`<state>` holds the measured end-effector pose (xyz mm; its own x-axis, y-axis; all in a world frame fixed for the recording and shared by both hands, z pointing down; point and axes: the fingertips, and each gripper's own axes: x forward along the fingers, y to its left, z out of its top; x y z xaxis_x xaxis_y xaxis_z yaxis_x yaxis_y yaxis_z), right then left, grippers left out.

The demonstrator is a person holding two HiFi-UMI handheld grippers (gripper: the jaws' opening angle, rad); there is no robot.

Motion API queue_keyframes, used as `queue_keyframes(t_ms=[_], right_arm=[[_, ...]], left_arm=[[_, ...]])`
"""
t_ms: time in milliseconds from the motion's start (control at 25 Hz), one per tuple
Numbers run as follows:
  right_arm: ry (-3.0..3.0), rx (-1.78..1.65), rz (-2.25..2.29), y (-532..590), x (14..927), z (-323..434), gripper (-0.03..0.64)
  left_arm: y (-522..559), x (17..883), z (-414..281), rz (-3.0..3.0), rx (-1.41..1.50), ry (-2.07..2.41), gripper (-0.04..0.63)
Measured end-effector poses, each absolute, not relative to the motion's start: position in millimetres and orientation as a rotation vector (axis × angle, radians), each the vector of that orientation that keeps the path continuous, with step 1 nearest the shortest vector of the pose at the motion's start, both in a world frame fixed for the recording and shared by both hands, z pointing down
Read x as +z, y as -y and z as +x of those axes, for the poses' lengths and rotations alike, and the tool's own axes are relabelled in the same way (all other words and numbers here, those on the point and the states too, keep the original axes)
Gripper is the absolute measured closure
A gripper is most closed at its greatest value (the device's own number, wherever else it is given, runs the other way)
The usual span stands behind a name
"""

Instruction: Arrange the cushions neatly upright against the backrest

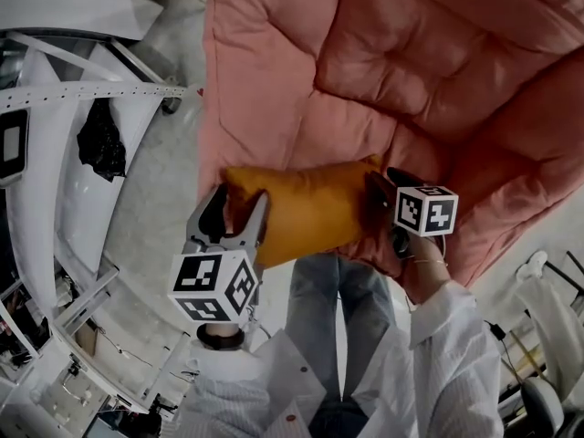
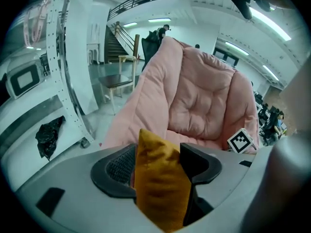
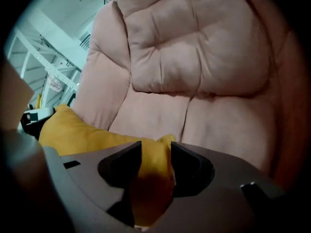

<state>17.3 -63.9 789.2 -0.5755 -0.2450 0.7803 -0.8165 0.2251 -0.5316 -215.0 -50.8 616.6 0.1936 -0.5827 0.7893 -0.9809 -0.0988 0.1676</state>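
Note:
An orange cushion [image 1: 310, 210] lies on its side at the front edge of a pink padded sofa [image 1: 411, 62], away from the tufted backrest [image 3: 194, 57]. My left gripper [image 1: 240, 203] stands open around the cushion's left end. In the left gripper view the cushion [image 2: 160, 188] sits between the jaws, with a gap to the left pad [image 2: 121, 166]. My right gripper [image 1: 388, 182] is at the cushion's right corner. In the right gripper view that corner [image 3: 153, 164] fills the space between the spread jaws, which do not pinch it.
White perforated metal racks [image 1: 55, 153] and a black bag [image 1: 100, 140] stand on the grey floor left of the sofa. The person's legs [image 1: 338, 318] are right below the cushion. A small table and chair [image 2: 116, 81] and stairs lie beyond the sofa.

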Motion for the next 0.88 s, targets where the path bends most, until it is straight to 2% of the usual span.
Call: queue_keyframes(t_ms=[200, 440, 600, 760, 880], right_arm=[[1.897, 1.532, 0.967, 56, 806, 19, 0.434], [1.849, 1.696, 0.901, 51, 820, 10, 0.428], [1.853, 1.771, 0.899, 50, 819, 6, 0.451], [1.875, 1.726, 0.907, 47, 814, 5, 0.531], [1.887, 1.667, 0.912, 46, 809, 6, 0.563]], left_arm=[[49, 625, -219, 1.714, 0.657, 1.478, 0.27], [50, 631, -217, 1.706, 0.671, 1.466, 0.273], [50, 632, -210, 1.724, 0.681, 1.424, 0.34], [47, 631, -206, 1.756, 0.723, 1.4, 0.397], [45, 628, -203, 1.767, 0.738, 1.392, 0.425]])
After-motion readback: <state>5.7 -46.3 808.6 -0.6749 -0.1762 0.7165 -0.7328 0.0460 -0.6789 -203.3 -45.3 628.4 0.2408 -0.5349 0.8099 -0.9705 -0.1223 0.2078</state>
